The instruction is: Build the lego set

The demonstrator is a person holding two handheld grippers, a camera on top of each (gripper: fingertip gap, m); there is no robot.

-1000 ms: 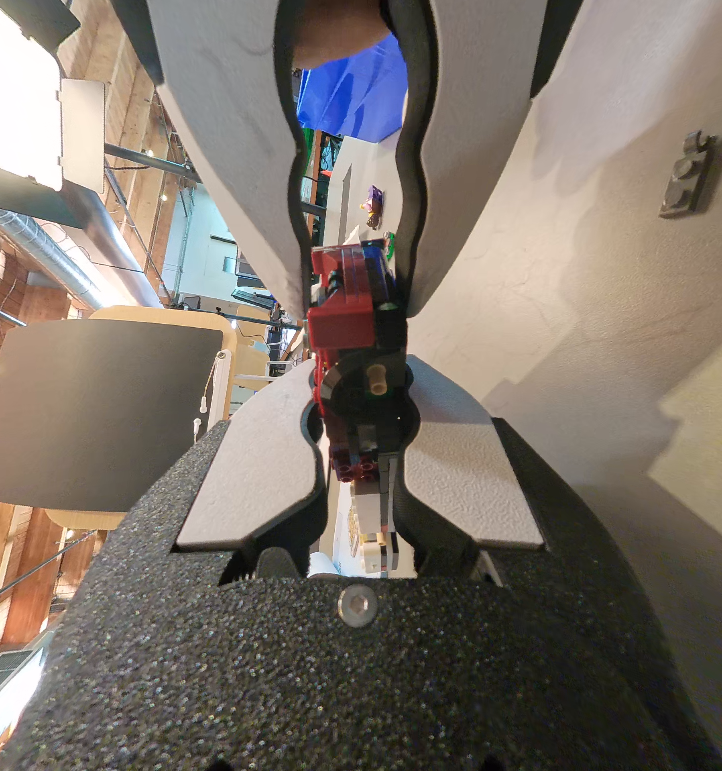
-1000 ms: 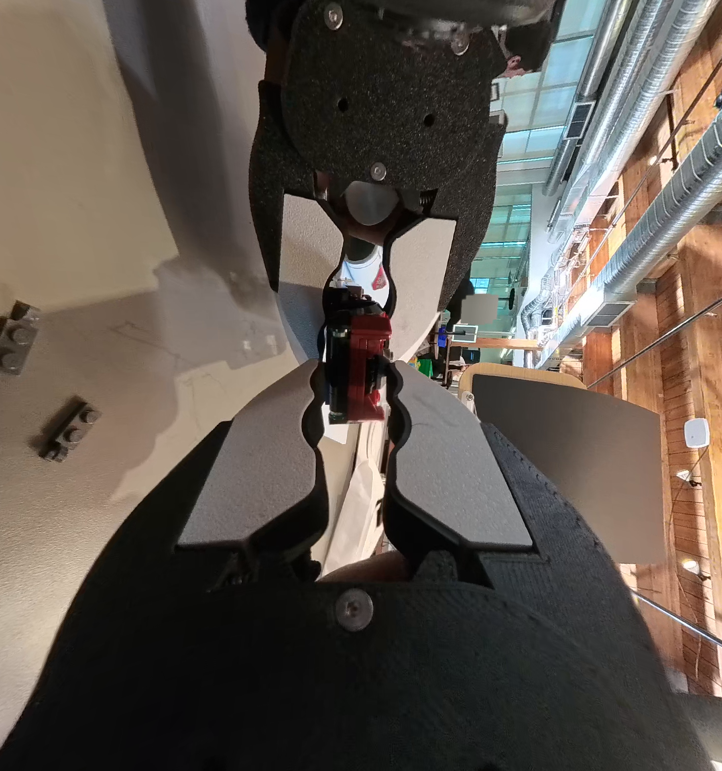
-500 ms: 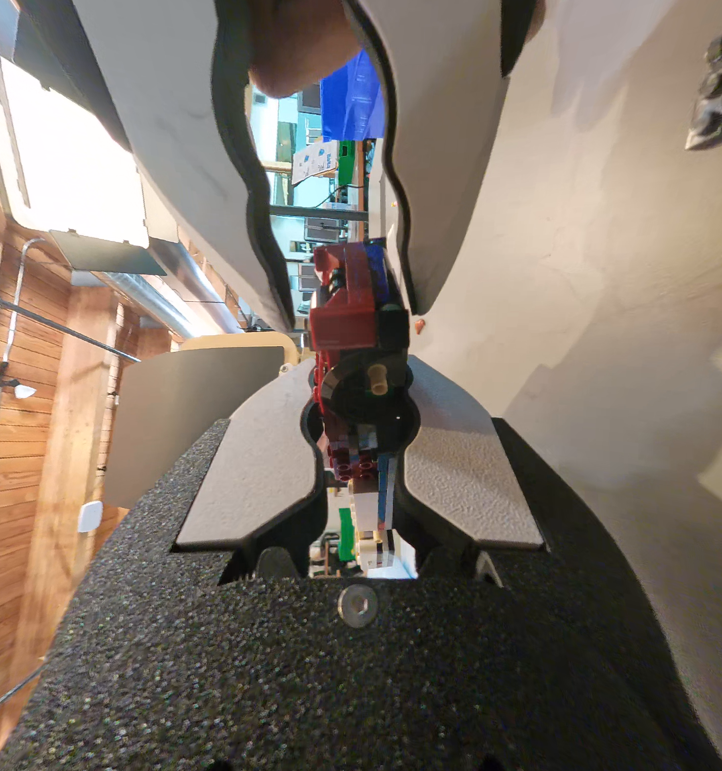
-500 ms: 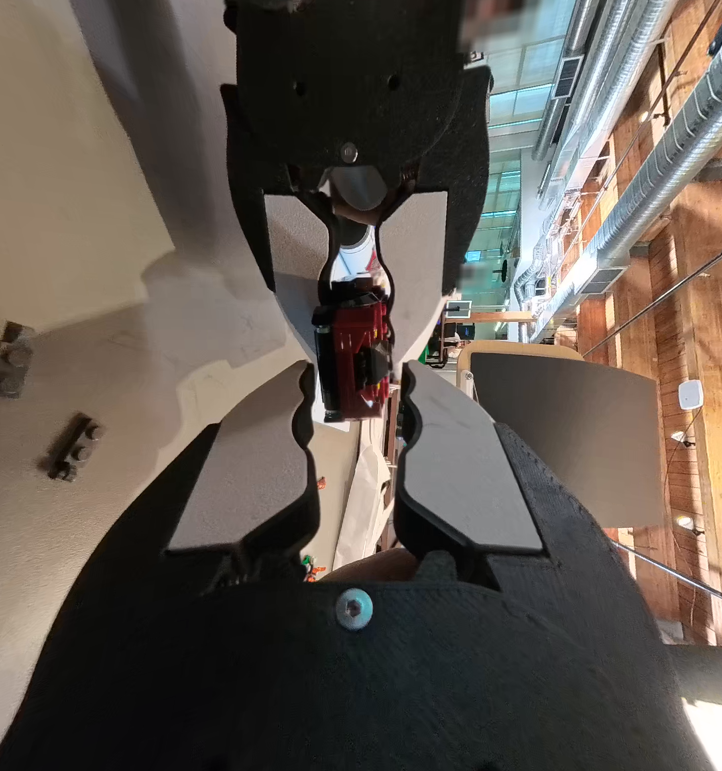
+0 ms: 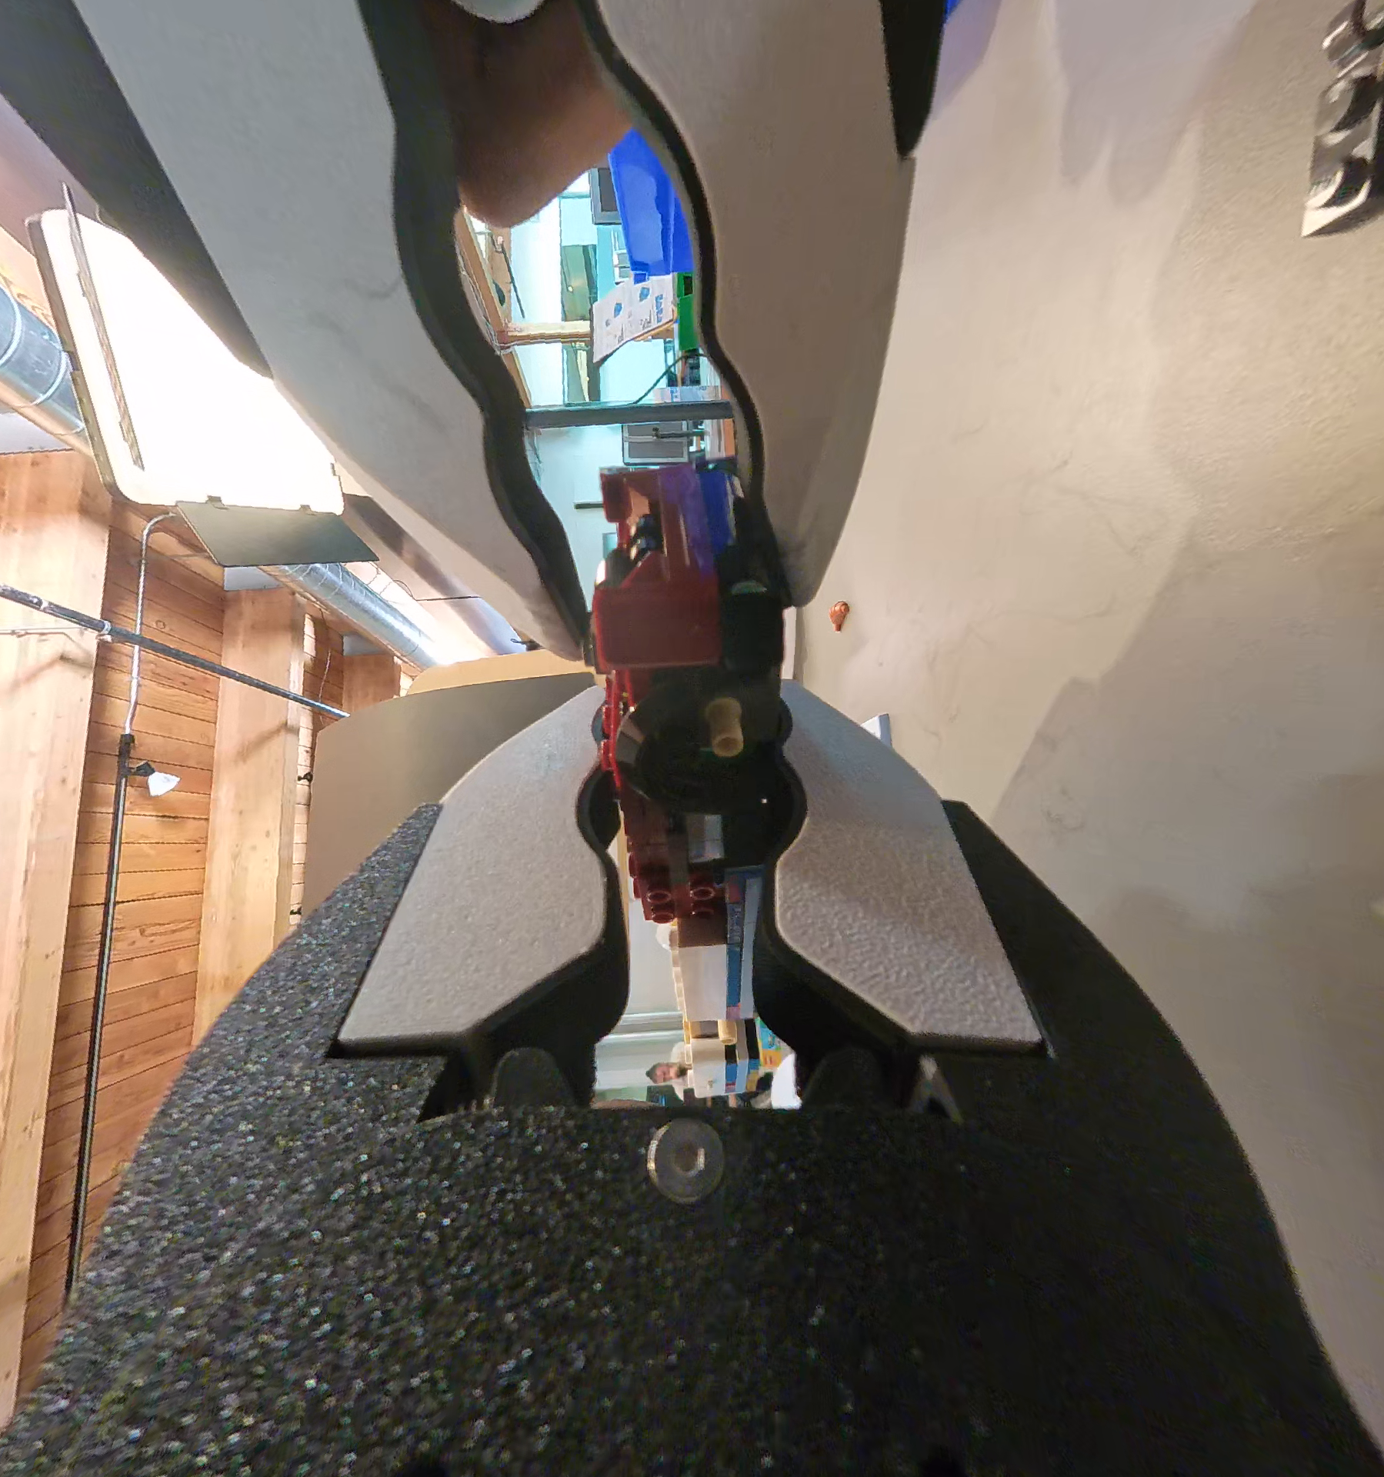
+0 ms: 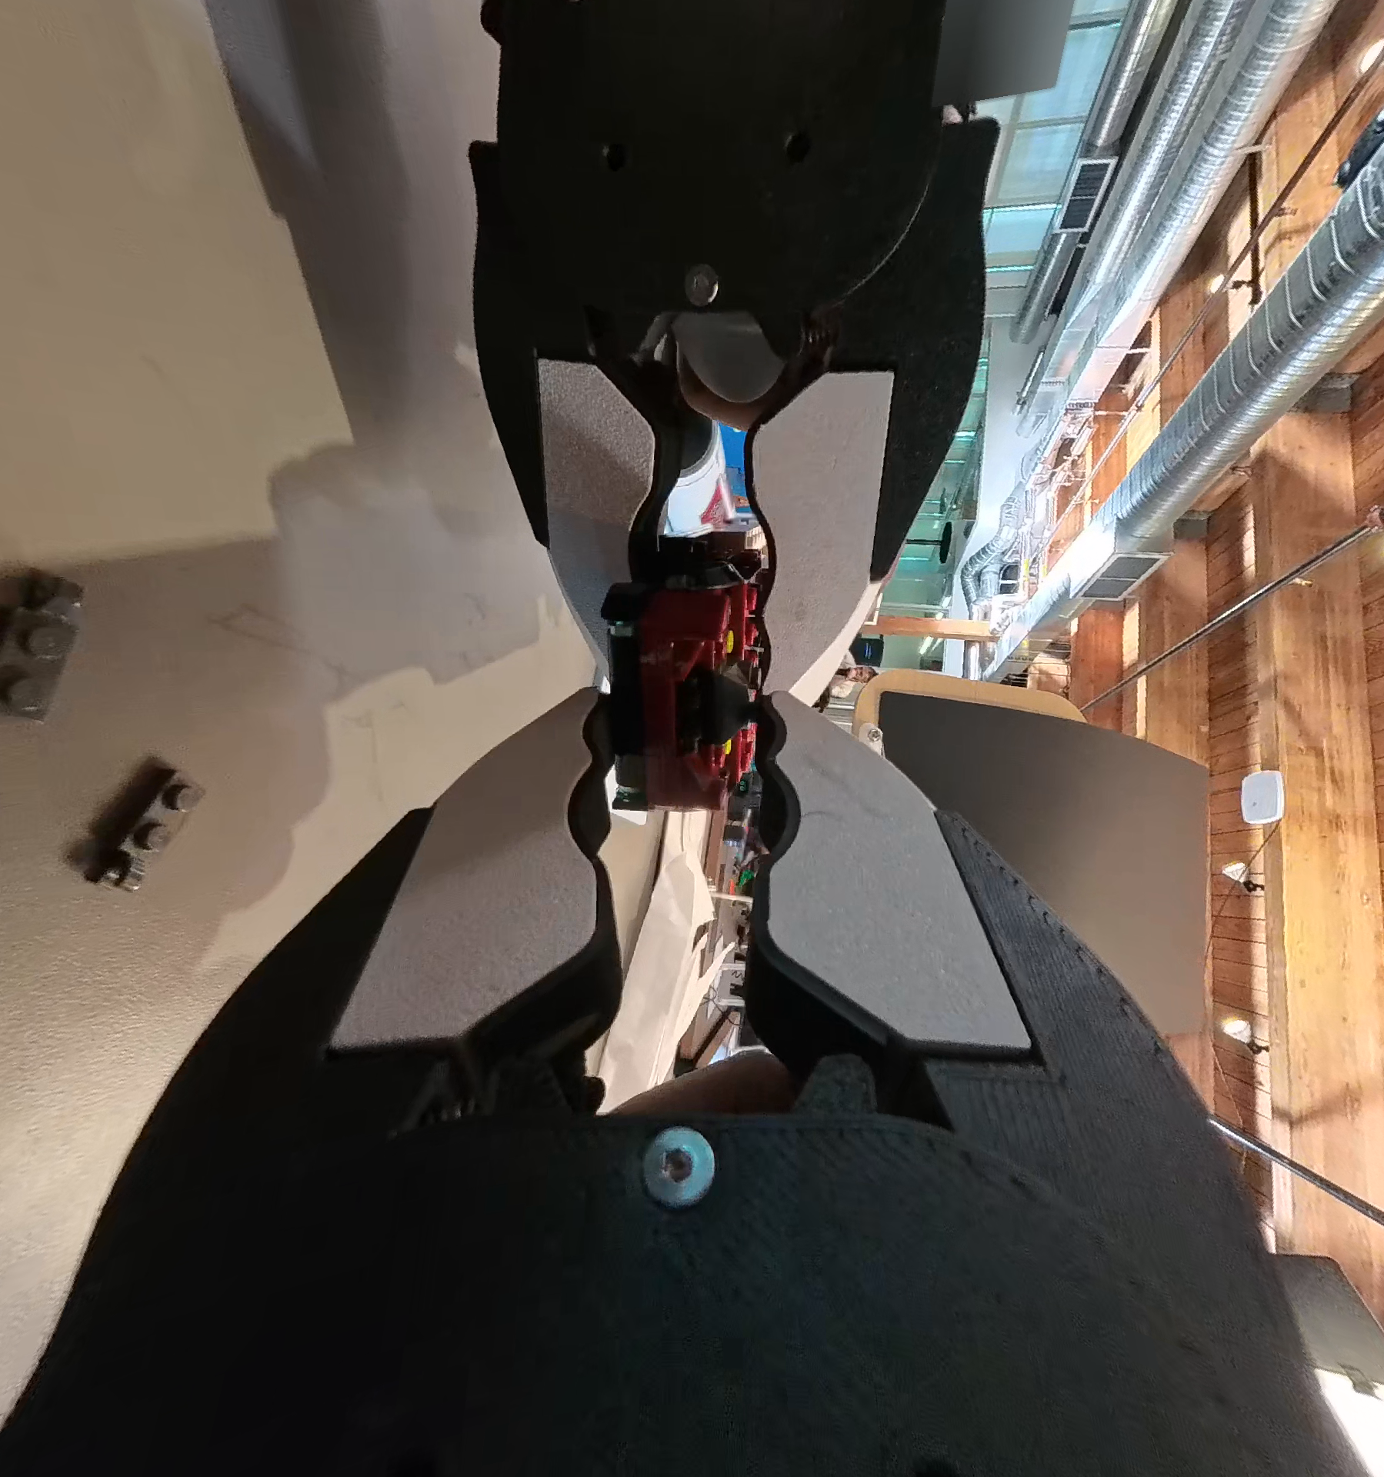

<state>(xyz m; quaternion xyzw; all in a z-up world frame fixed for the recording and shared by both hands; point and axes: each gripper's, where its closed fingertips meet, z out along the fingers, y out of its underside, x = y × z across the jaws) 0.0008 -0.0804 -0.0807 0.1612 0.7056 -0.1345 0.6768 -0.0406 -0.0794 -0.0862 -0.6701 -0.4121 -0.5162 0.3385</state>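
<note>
The left wrist view shows the brick model [image 5: 676, 703] end-on, with a black round part and a tan peg facing the camera and white and blue bricks trailing back between the fingers; the right wrist view shows its dark red side with small yellow dots instead [image 6: 684, 703]. The model hangs in the air between the two tools, which face each other tip to tip. The left gripper [image 5: 688, 739] has its jaws partly closed, both pads pressing the model's sides. The right gripper [image 6: 684, 747] is likewise partly closed, its fingertips clamped on the red and black end. In each view the opposite tool's grey fingers fill the top and block much of the room behind. Only the right wrist view shows two small grey plates [image 6: 21, 647] [image 6: 141, 823] lying apart on the pale table [image 6: 113, 320]; the left wrist view catches one grey plate [image 5: 1360, 120] at its edge and a tiny orange piece [image 5: 838, 614].
</note>
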